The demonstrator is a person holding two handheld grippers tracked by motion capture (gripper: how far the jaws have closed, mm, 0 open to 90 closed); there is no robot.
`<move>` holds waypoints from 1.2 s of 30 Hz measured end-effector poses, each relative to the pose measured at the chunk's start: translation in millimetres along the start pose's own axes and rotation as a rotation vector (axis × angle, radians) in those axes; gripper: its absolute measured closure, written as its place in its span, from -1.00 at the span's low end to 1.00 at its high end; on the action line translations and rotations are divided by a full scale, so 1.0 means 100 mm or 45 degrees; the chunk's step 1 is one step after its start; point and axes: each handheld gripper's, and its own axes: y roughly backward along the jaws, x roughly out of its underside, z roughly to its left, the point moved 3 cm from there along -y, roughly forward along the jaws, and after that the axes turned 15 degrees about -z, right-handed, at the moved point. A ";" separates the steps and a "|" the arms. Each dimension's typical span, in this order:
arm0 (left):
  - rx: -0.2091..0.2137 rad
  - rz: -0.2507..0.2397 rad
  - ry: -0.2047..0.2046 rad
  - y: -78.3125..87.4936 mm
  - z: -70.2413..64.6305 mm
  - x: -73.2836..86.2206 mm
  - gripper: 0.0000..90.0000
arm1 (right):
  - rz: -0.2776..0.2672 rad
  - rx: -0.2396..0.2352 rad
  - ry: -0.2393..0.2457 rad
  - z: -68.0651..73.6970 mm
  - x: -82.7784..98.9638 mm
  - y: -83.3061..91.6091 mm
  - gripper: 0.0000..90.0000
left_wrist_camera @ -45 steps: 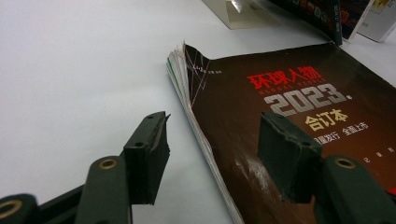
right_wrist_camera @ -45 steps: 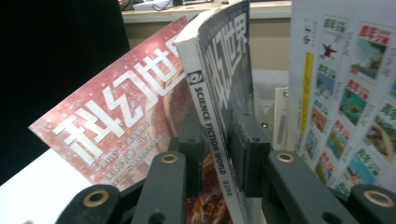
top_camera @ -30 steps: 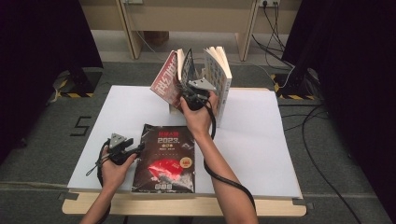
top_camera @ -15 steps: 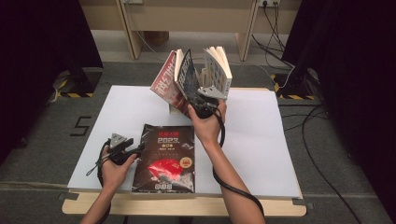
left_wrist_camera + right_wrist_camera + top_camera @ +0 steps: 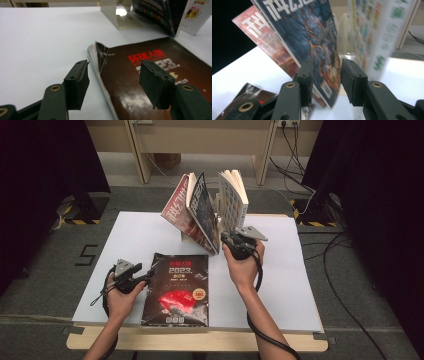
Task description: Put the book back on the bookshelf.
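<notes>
Dark magazine (image 5: 176, 289) lies flat on desk (image 5: 300, 285), lower centre of high view, long axis running toward person. Left tool (image 5: 145, 278) at its left edge, upper corner: jaws apart, just been opening, straddling curled page edge (image 5: 96, 62), not pressing. Right tool (image 5: 223, 239) farther up frame, jaws apart, just been opening, at leaning blue-cover magazine (image 5: 312, 42) beside stand (image 5: 117, 17). Left hand (image 5: 120, 295) nearer.
</notes>
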 end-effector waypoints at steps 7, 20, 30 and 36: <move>0.062 -0.027 -0.003 -0.16 -0.14 -0.18 -0.16 | 0.009 0.027 -0.004 -0.14 0.06 0.22 0.38; 0.155 -0.063 -0.034 -0.66 -0.40 -0.56 -0.24 | 0.015 0.069 -0.039 -0.35 0.20 0.49 0.37; 0.206 -0.083 -0.017 -0.95 -0.54 -0.73 -0.34 | 0.041 0.101 -0.070 -0.45 0.36 0.58 0.37; 0.233 -0.100 -0.008 -1.06 -0.61 -0.80 -0.38 | 0.047 0.112 -0.082 -0.49 0.40 0.61 0.37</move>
